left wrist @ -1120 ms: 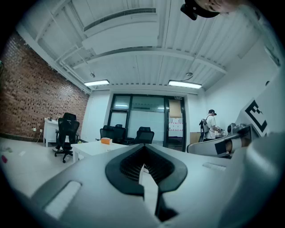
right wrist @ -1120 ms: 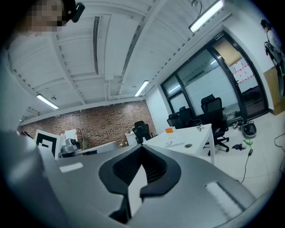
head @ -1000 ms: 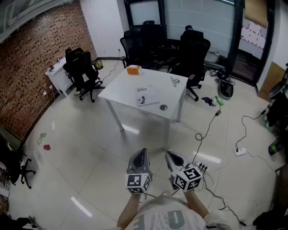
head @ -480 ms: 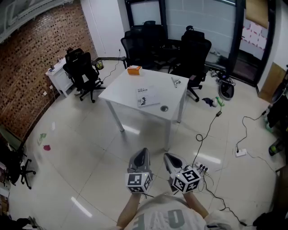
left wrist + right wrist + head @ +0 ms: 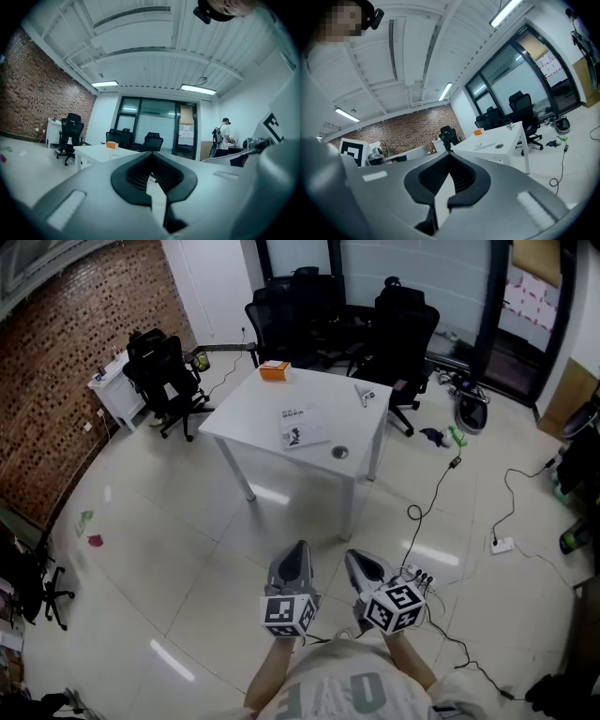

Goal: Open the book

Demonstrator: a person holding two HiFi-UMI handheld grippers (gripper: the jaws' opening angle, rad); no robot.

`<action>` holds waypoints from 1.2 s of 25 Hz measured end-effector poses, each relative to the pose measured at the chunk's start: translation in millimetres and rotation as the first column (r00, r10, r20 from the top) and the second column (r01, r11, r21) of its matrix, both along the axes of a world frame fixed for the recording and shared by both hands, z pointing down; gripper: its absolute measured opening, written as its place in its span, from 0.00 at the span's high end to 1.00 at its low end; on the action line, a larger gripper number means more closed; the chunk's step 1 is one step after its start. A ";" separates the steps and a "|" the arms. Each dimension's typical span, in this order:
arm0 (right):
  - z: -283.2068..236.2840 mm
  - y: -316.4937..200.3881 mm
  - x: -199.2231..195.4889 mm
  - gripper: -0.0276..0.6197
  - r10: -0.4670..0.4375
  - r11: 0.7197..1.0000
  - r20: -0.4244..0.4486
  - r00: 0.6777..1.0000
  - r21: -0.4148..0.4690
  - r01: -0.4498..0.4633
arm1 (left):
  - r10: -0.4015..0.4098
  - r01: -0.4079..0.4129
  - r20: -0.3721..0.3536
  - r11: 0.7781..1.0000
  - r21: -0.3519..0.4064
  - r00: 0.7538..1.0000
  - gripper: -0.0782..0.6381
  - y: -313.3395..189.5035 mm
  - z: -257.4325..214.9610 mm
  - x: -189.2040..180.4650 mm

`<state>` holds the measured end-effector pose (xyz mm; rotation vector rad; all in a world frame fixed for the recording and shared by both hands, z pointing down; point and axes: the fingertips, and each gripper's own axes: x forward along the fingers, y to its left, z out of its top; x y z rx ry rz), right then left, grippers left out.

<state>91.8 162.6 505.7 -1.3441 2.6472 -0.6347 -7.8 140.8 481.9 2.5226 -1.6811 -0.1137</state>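
The closed book (image 5: pixel 302 426), white with dark print on its cover, lies flat on the white table (image 5: pixel 251 412) across the room. In the right gripper view the book (image 5: pixel 482 145) is a thin slab on the table top (image 5: pixel 508 136). Both grippers are held side by side low in the head view, well short of the table. The left gripper (image 5: pixel 300 547) and the right gripper (image 5: pixel 353 559) point level toward the table. Both are shut and hold nothing. The left gripper view shows its jaws (image 5: pixel 152 155) meeting; the right gripper's jaws (image 5: pixel 449 155) meet too.
An orange box (image 5: pixel 274 370), a small round object (image 5: pixel 339 453) and a small tool (image 5: pixel 364 395) also lie on the table. Black office chairs (image 5: pixel 164 381) stand behind and left of it. Cables and a power strip (image 5: pixel 502 545) lie on the glossy floor to the right.
The head view has shifted slightly, so the table sits a little higher and further left in the picture. Both grippers keep their places and stay shut.
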 end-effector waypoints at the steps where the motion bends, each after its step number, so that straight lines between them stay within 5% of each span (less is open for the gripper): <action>1: 1.1 -1.7 0.1 0.95 -0.003 1.000 0.003 1.000 -0.007 0.003 | -0.009 0.009 -0.014 1.000 -0.009 1.000 0.87 -0.6 1.6 -2.8; 7: 5.7 -27.6 -10.3 0.95 -0.044 0.999 -0.018 0.999 -0.023 0.043 | -0.034 0.035 0.016 0.998 -0.048 0.999 0.87 -18.5 16.4 -21.4; 12: 12.9 -74.3 -15.0 0.95 -0.039 0.999 -0.028 0.999 -0.032 0.038 | -0.053 0.050 -0.040 0.997 -0.066 0.998 0.87 -69.3 28.9 -40.6; 30: -6.6 -413.7 -85.2 0.95 0.014 0.999 -0.036 0.999 -0.046 -0.016 | 0.021 -0.022 -0.011 0.998 -0.066 1.000 0.87 -406.6 14.4 -108.4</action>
